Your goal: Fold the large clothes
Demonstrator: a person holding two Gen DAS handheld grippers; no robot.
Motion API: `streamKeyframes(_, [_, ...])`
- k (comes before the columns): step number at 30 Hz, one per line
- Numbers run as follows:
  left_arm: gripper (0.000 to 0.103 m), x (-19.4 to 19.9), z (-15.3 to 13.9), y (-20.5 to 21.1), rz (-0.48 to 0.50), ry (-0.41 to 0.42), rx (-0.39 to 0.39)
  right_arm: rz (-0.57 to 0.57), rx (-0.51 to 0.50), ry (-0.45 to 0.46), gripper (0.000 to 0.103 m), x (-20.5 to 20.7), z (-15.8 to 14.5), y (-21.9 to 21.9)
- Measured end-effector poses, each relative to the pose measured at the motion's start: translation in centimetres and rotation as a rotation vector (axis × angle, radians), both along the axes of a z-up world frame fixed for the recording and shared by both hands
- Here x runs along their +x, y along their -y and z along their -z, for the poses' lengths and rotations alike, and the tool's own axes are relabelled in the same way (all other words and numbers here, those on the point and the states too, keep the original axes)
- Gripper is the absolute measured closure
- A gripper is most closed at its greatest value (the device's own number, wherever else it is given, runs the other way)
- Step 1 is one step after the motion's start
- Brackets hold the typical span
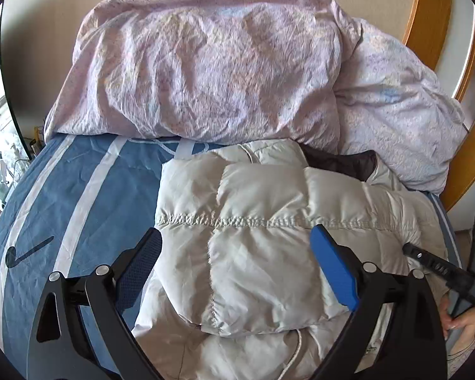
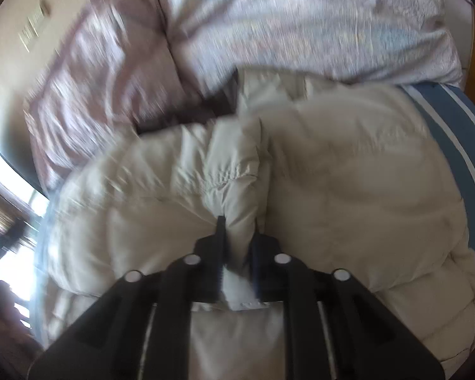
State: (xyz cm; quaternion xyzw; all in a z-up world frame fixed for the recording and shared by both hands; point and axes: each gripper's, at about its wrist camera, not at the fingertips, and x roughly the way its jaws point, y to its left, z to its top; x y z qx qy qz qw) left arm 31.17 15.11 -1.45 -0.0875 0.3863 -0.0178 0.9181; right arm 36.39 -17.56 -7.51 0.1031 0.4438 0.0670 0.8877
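Blue-padded fingers of our left claw (image 1: 236, 242) stand wide apart, hovering over a puffy cream down jacket (image 1: 256, 253) with nothing between them. From this left wrist view the jacket fills the frame from the centre toward 5 o'clock, lying on a blue bedsheet (image 1: 63, 221) with white stripes that spreads toward 9 o'clock. A dark lining shows at the jacket's collar, toward 1 o'clock. Beyond it, at 12 o'clock, a crumpled pale pink quilt (image 1: 205, 72) is heaped against a beige wall. A wooden bed frame (image 1: 427, 12) curves down the 2 o'clock edge. At 4 o'clock, part of our other tool and a hand (image 1: 459, 319) are visible.

From the right wrist view, which is motion-blurred, our right claw (image 2: 237, 224) is clamped on a raised fold of the same jacket (image 2: 348, 174), fabric bunched between its black fingers. The quilt (image 2: 300, 22) lies at 12 o'clock there, and the striped sheet (image 2: 452, 126) shows at 3 o'clock.
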Motion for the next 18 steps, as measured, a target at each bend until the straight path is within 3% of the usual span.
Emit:
streamKeyframes(2, [0.007, 0.1, 0.1, -0.2, 0.0, -0.002, 0.004, 0.013, -0.065, 0.021, 0.067, -0.5, -0.9, -0.5])
streamKeyframes(7, [0.007, 0.6, -0.6, -1.5, -0.023, 0.031, 0.022, 0.05, -0.081, 0.246, 0.061, -2.6, -5.9, -0.2])
streamKeyframes(14, [0.007, 2.8, 0.2, -0.2, -0.028, 0.017, 0.054, -0.084, -0.1, 0.229, 0.063, 0.4, -5.0, -5.2])
streamKeyframes(18, [0.007, 3.5, 1.4, 1.1, -0.019, 0.0, 0.093, -0.104, -0.18, 0.254, 0.063, 0.7, -4.6, -7.0])
